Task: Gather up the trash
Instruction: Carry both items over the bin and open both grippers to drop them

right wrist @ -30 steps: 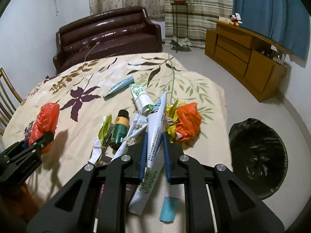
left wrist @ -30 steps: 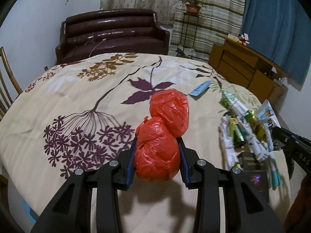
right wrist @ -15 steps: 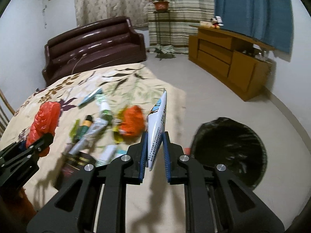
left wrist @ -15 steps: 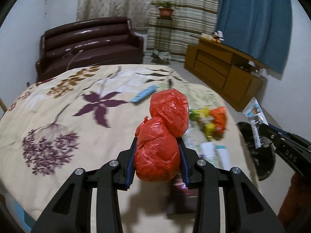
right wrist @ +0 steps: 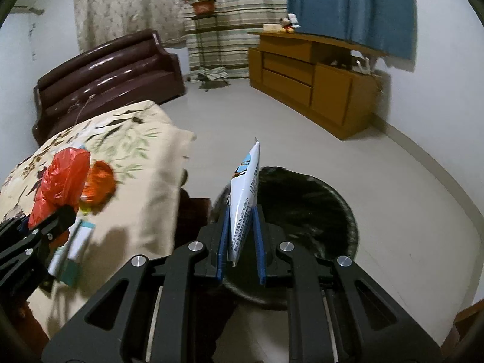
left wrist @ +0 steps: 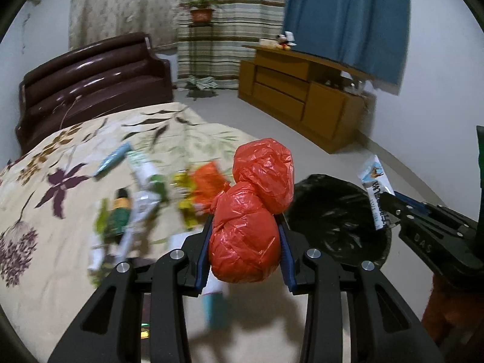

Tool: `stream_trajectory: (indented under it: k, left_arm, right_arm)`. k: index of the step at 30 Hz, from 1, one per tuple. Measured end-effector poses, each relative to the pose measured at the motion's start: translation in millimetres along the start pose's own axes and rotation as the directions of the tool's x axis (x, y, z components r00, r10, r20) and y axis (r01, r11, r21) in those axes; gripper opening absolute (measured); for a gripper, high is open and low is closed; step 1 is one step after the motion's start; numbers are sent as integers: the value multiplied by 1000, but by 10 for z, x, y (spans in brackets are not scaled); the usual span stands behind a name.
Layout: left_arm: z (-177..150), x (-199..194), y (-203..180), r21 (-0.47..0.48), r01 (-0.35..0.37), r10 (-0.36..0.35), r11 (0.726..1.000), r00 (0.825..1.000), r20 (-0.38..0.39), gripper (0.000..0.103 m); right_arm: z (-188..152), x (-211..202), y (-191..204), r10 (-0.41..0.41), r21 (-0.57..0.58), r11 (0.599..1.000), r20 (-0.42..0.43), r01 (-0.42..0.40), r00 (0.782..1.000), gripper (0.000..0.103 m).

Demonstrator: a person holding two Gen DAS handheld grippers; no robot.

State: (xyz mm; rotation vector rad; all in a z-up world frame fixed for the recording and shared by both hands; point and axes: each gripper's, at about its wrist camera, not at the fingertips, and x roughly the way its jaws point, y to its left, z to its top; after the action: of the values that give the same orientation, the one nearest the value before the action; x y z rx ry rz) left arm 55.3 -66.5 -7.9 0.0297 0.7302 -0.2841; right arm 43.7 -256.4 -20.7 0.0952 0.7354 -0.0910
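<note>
My left gripper (left wrist: 245, 227) is shut on a knotted red plastic bag (left wrist: 251, 217), held above the table's right end; the bag also shows in the right wrist view (right wrist: 62, 181). My right gripper (right wrist: 240, 220) is shut on a white and blue snack wrapper (right wrist: 243, 205), held upright over the near rim of a bin lined with a black bag (right wrist: 302, 211). The wrapper (left wrist: 375, 187) and bin (left wrist: 335, 217) also show in the left wrist view. More trash lies blurred on the floral tablecloth (left wrist: 45, 242): a green bottle (left wrist: 116, 214), white wrappers (left wrist: 142, 181) and an orange bag (left wrist: 205, 184).
The bin stands on the pale floor just off the table's right end. A brown sofa (left wrist: 90, 81) is behind the table. A wooden cabinet (right wrist: 314, 78) lines the far right wall under a blue curtain. A plant stand (right wrist: 202, 30) is by the striped curtain.
Both grippers have swung right with their loads. The right gripper went from the trash pile to over the bin. The left gripper now faces the table's right end and the bin.
</note>
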Motion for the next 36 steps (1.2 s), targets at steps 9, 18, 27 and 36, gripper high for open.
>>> stream_trajectory:
  k: [9,18,27,36]
  left_arm:
    - [83,368,-446,64,22,-20,998,999,-28,38]
    - [168,656,-749,92,14,-9,996,998,-57,38]
    - [235,839,-975,119,7,1,993,998,-67,38]
    - [227,947,-1037,120,-4,15,993,996,-87,57]
  right_arm:
    - [-49,178,-424,-29,51,998,-27,31,999,15]
    - [-45,378,-597,-39,65,997,-46,42,998,16]
    - [-13,551,-768,-60,88,994,-56,65,997,17]
    - [-45,675,-883,-60,139,988,-75,70,995,32]
